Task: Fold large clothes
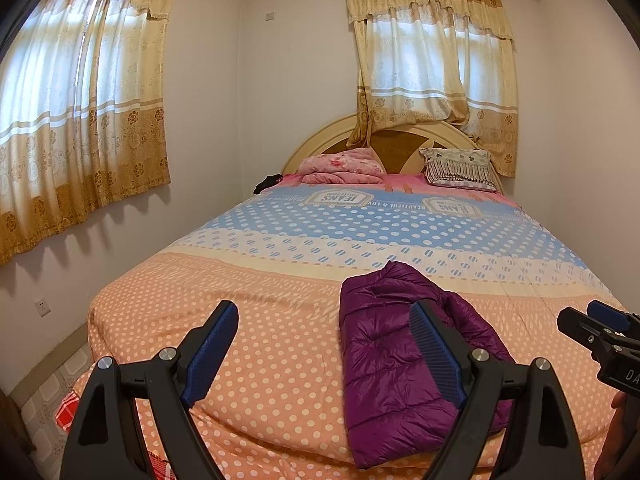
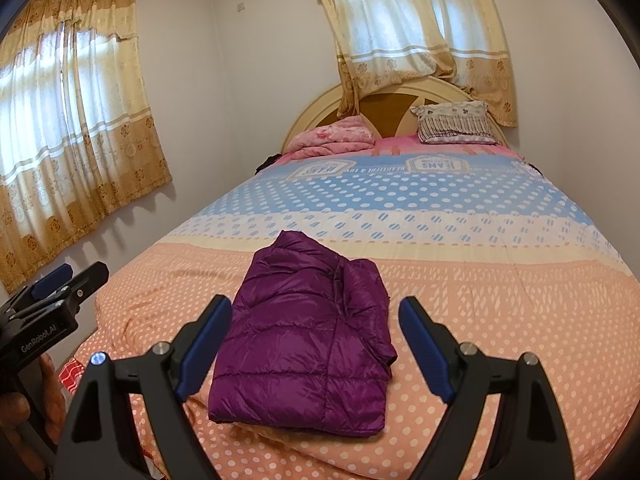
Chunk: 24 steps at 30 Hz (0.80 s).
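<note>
I see a folded purple puffer jacket (image 2: pixel 304 344) on the polka-dot bed (image 2: pixel 480 320), my left gripper (image 1: pixel 324 344) spread apart, my right gripper (image 2: pixel 316 344) likewise, both empty

You can read "JEANS" upside down on two badge prints near the head end of the bedspread (image 2: pixel 440 208), and "GenRobot.AI" on the body of the left gripper (image 2: pixel 70 276)

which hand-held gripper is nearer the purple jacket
Right. The right hand-held gripper faces the purple jacket head-on, open, jacket centred between its fingers. The left hand-held gripper, also open, sits off the jacket's left side.
</note>
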{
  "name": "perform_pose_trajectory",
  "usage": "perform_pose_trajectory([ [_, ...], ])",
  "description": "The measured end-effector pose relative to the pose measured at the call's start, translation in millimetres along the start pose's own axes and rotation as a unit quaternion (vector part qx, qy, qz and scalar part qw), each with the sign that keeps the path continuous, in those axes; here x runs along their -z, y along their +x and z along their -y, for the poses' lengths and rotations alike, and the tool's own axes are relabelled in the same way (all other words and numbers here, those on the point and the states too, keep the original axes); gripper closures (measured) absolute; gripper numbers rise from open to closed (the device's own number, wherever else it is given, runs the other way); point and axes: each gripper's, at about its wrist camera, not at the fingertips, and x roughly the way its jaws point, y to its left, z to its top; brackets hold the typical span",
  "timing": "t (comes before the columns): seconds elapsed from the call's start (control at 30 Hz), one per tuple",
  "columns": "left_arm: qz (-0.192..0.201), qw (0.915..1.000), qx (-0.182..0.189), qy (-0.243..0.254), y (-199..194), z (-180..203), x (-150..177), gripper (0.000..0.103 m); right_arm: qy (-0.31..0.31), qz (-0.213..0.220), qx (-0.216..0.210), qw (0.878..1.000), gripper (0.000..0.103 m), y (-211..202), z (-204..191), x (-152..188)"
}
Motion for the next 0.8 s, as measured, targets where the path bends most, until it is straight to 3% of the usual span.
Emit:
perform_pose_trajectory([
  [0.8,-0.006,1.0000,0.001,0.005,6.3,-3.7,2.7,0.015,0.001,-0.002,-0.001,1.000,0.015,0.1,-1.5,1.9],
])
